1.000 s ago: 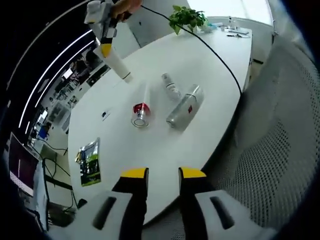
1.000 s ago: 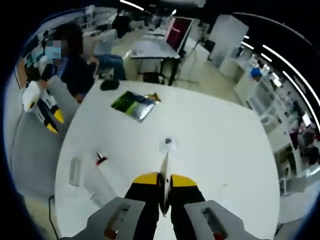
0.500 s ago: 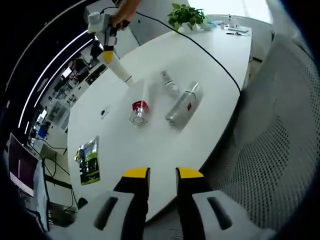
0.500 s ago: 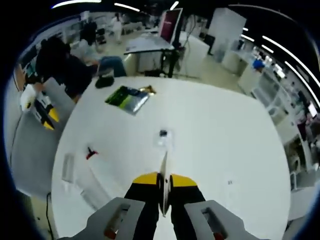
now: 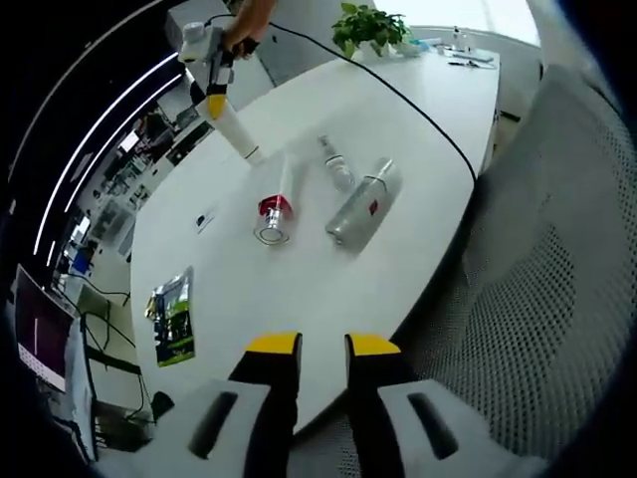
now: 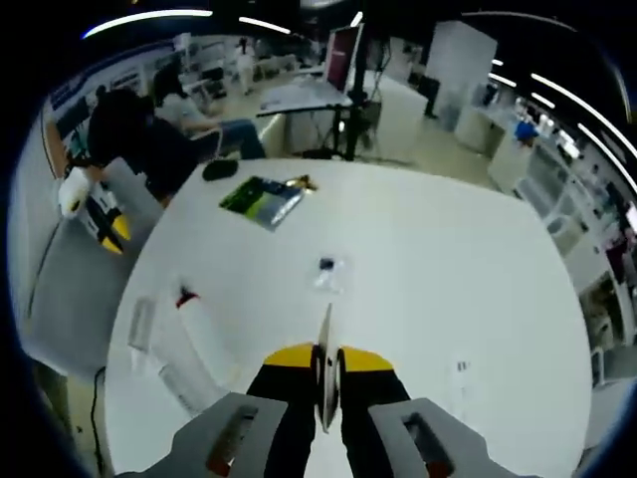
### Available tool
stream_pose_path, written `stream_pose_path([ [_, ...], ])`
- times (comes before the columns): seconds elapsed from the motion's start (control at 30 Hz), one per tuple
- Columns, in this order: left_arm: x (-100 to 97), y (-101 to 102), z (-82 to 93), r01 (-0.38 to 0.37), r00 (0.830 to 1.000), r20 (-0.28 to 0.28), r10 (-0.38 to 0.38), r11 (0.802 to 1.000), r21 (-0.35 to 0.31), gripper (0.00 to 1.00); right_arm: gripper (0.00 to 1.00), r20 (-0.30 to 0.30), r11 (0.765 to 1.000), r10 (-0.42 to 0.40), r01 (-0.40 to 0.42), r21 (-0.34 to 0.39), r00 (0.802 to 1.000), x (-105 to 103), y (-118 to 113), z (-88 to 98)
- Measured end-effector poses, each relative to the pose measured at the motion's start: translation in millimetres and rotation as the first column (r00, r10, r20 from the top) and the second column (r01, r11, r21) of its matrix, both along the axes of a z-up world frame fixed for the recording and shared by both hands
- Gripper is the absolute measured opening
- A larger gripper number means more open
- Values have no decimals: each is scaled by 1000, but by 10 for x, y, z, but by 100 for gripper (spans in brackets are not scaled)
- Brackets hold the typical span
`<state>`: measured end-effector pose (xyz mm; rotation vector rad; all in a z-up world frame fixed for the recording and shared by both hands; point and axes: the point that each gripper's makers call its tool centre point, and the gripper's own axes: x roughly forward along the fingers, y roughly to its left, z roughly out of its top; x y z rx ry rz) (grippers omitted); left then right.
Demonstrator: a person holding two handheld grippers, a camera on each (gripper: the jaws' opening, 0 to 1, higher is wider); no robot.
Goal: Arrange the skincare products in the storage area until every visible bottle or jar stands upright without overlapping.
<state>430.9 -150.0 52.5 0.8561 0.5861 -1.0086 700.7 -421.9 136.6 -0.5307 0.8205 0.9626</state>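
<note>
We log the left gripper (image 5: pixel 311 345): fingers parted, nothing between, off the white table (image 5: pixel 299 289) edge. Well ahead of them, lying flat: silver bottle (image 5: pixel 362 202), red-capped tube (image 5: pixel 274 202), small clear bottle (image 5: pixel 335 163). Right gripper (image 6: pixel 326 358): fingers clenched on a white tube (image 6: pixel 323 370), held above the table; in the left gripper view its tip sits just beside the red-capped tube. Green packet (image 6: pixel 262 198) far ahead.

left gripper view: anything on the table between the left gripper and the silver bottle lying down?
Nothing. In the left gripper view, the white table is bare from the left gripper up to the silver bottle. The green packet sits off to the side.
</note>
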Motion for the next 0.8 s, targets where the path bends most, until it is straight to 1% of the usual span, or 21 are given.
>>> stream_pose_path([
  [0.13, 1, -4, 3, 1, 1000, 1, -1, 1000, -3, 14, 1, -6, 1000, 3, -3, 0, 1000, 35, -69, 20],
  [0.2, 6, -7, 15, 3, 1000, 8, -3, 1000, -4, 14, 1, 5, 1000, 9, -9, -16, 1000, 69, -82, 53],
  [0.27, 10, -20, 37, 5, 1000, 14, -4, 1000, -17, 12, 1, -10, 999, 35, -35, -13, 999, 44, -44, 69],
  [0.3, 7, -17, 33, 5, 1000, 13, -5, 1000, -13, 12, 1, -13, 998, 51, -51, -27, 999, 40, -45, 68],
  [0.37, 2, -11, 18, 5, 1000, 8, -5, 1000, -6, 12, 1, -3, 997, 62, -63, -51, 998, 67, -62, 74],
  [0.4, 1, -11, 16, 5, 1000, 7, -5, 1000, -6, 12, 1, -13, 996, 69, -70, -51, 998, 59, -52, 74],
  [0.47, 1, -12, 16, 6, 1000, 7, -6, 1000, -6, 12, 1, -10, 991, 112, -113, -73, 994, 54, -50, 63],
  [0.57, -6, -7, 7, 7, 1000, 4, -7, 1000, -2, 12, 1, -15, 988, 131, -132, -85, 991, 39, -41, 59],
  [0.67, -1, -11, 17, 6, 1000, 8, -6, 1000, -6, 12, 1, -7, 982, 159, -159, -106, 987, 25, -41, 57],
  [0.8, 1, -10, 16, 5, 1000, 9, -5, 1000, -5, 12, 2, -28, 984, 141, -143, -104, 990, 29, -46, 56],
])
